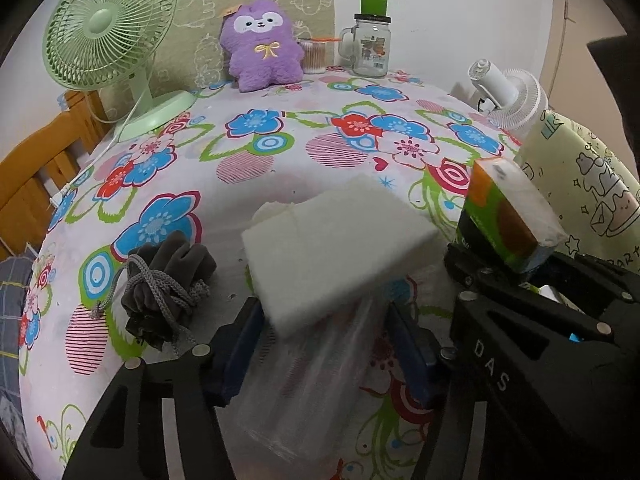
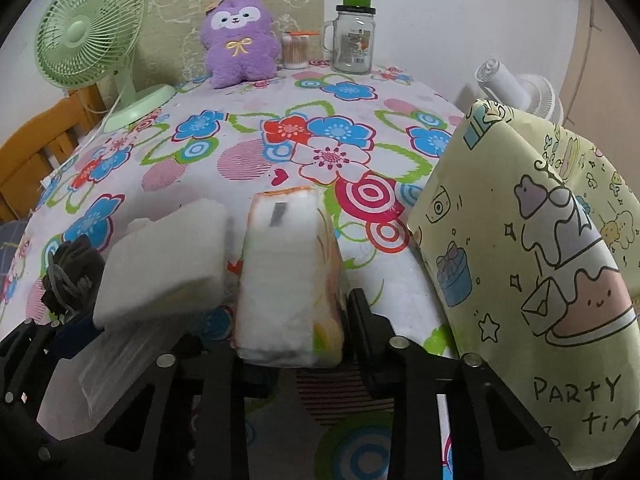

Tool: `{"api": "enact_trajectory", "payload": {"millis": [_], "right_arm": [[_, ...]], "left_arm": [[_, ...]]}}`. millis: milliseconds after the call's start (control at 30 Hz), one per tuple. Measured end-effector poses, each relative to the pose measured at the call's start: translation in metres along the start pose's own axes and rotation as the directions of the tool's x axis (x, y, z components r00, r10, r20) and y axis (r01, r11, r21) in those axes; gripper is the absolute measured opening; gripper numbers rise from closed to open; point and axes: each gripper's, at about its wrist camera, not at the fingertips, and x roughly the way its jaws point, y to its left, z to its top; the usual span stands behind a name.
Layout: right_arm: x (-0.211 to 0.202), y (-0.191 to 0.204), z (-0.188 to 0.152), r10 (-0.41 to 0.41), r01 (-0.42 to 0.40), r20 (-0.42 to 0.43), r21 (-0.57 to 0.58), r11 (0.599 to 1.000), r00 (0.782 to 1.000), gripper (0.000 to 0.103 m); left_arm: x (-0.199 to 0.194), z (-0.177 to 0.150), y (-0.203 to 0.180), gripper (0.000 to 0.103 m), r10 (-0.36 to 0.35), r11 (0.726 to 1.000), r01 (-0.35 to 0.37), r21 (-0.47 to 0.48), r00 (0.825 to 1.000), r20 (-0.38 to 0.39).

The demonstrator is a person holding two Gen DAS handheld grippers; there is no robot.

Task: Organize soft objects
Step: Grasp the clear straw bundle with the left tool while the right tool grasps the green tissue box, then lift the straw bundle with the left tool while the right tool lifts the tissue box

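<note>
**A:** What is in the two grippers above the flowered tablecloth [image 1: 280,152]?

**B:** The left gripper [image 1: 324,340] is clamped on a clear, crinkly plastic sleeve [image 1: 304,392], out of which a thick white foam pad [image 1: 340,256] juts, rectangular, matte and slightly fuzzy at the edges. The pad stands forward of the blue-lined fingers [image 1: 236,356] and tilts up to the right. The right gripper [image 2: 294,344] is closed around a soft pack of tissues [image 2: 290,280], a squat block in glossy film, white on the face with orange and green print down its side. The pack stands upright between the black fingers and pokes out ahead of them.

**A:** And on the table itself?

**B:** One dark grey velvety drawstring pouch [image 1: 164,284], bunched and knotted with grey cord, lies just left of the left gripper. One purple plush toy [image 1: 262,46] sits at the far edge, beside one small tub of cotton swabs [image 1: 314,56] and one glass mug-jar [image 1: 370,44] with a green cap on its lid. Two fans are in sight: a green one [image 1: 108,32] far left, a white one [image 1: 508,96] far right. A pale yellow cartoon-printed paper bag [image 2: 532,264], lettered "PARTY", stands close on the right; it seems to be open at the top, though the fisheye view leaves that unclear.
</note>
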Motion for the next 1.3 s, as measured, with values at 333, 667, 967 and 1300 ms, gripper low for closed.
{"api": "enact_trajectory", "payload": {"millis": [333, 667, 967, 1300], "right_arm": [[-0.006, 0.001, 0.0, 0.014, -0.014, 0.018, -0.014, 1.0, 1.0, 0.022], [-0.014, -0.002, 0.01, 0.022, -0.021, 0.037, -0.014, 1.0, 0.999, 0.022], [-0.014, -0.002, 0.004, 0.036, -0.036, 0.02, -0.011, 0.999, 0.999, 0.022], [-0.026, 0.001, -0.008, 0.053, -0.053, 0.022, -0.028, 0.998, 0.998, 0.022]], "left_arm": [[-0.003, 0.0, 0.002, 0.061, 0.016, 1.0, -0.016, -0.015, 1.0, -0.007], [-0.008, 0.008, -0.002, 0.079, 0.024, 1.0, -0.024, -0.017, 0.999, 0.021], [-0.004, -0.002, -0.004, 0.04, 0.004, 1.0, -0.004, -0.022, 1.0, -0.018], [-0.018, -0.013, -0.008, 0.013, -0.012, 0.999, 0.012, -0.033, 1.0, -0.024]]}}
